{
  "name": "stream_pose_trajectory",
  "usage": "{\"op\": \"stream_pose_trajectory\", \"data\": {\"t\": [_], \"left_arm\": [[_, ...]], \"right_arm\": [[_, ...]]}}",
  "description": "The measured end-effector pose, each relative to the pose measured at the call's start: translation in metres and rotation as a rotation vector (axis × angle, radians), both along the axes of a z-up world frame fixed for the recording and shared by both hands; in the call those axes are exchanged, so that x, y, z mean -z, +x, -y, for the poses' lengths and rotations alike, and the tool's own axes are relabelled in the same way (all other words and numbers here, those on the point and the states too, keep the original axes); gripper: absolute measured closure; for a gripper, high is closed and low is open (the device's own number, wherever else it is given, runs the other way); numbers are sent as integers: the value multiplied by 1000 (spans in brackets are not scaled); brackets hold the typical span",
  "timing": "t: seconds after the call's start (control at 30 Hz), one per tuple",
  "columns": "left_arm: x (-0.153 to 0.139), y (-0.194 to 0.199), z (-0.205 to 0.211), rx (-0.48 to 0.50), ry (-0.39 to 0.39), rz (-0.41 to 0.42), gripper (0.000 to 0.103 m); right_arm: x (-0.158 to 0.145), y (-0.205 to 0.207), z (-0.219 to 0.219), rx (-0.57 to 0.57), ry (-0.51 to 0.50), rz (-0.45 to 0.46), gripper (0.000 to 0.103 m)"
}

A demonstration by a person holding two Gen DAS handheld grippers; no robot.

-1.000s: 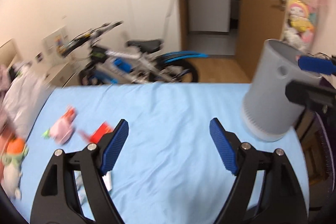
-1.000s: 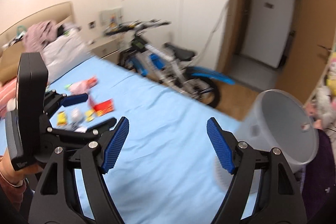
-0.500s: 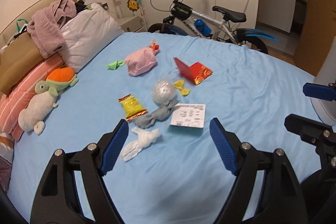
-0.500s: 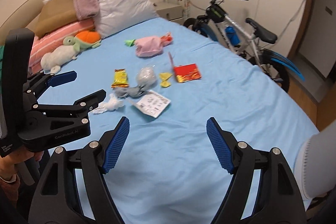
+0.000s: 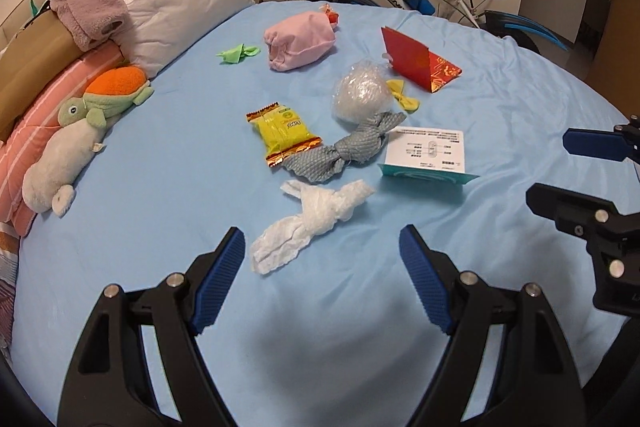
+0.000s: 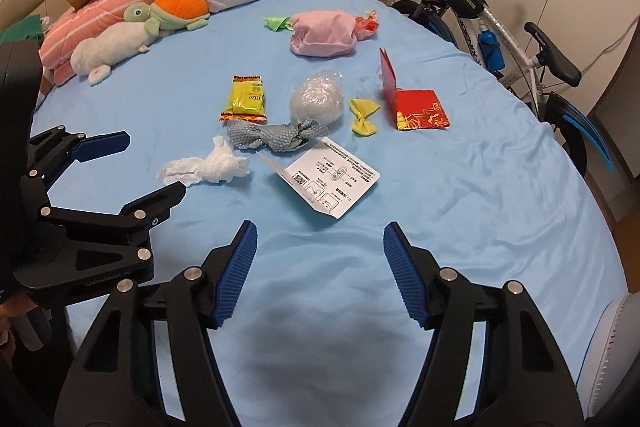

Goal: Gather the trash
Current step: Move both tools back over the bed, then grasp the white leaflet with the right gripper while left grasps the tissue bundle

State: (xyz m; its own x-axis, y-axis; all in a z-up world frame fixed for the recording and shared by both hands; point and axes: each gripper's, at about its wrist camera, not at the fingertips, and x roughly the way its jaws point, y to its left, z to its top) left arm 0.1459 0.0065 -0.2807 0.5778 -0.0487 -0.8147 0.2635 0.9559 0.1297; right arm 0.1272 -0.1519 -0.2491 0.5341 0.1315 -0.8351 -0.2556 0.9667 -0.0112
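Trash lies scattered on the blue bed sheet (image 5: pixel 160 211). A crumpled white tissue (image 5: pixel 316 223) (image 6: pixel 204 167) is nearest, just ahead of my left gripper (image 5: pixel 320 231), which is open and empty above the sheet. Behind the tissue are a knotted grey cloth (image 5: pixel 344 151), a yellow snack wrapper (image 5: pixel 282 131), a clear plastic ball (image 5: pixel 362 95), a yellow paper bow (image 5: pixel 404 95) and a red envelope (image 5: pixel 416 61). A white leaflet (image 6: pixel 334 183) lies ahead of my right gripper (image 6: pixel 320 227); its jaws are closing with nothing between them.
A pink cloth bundle (image 5: pixel 300 41) and green paper scrap (image 5: pixel 238 53) lie farther back. Pillows and a plush turtle (image 5: pixel 100 103) sit at the left. A bicycle (image 6: pixel 492 27) stands beyond the bed's right edge. A pale bin (image 6: pixel 612 347) shows at the lower right.
Both views swung from the bin and bicycle down onto the trash pile. Both grippers dropped closer to the sheet. The right jaws have narrowed a little.
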Motion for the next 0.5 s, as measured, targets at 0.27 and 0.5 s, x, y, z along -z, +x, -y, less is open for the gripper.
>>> {"op": "stream_pose_trajectory", "data": {"t": [0.27,0.5], "left_arm": [[49,38,-6,10,26,-60,23],[86,63,-12,47,19,-102,29]], "right_arm": [[47,45,-11,-27,-54,-51,43],[81,76,-18,-45,-25,-144,83]]}}
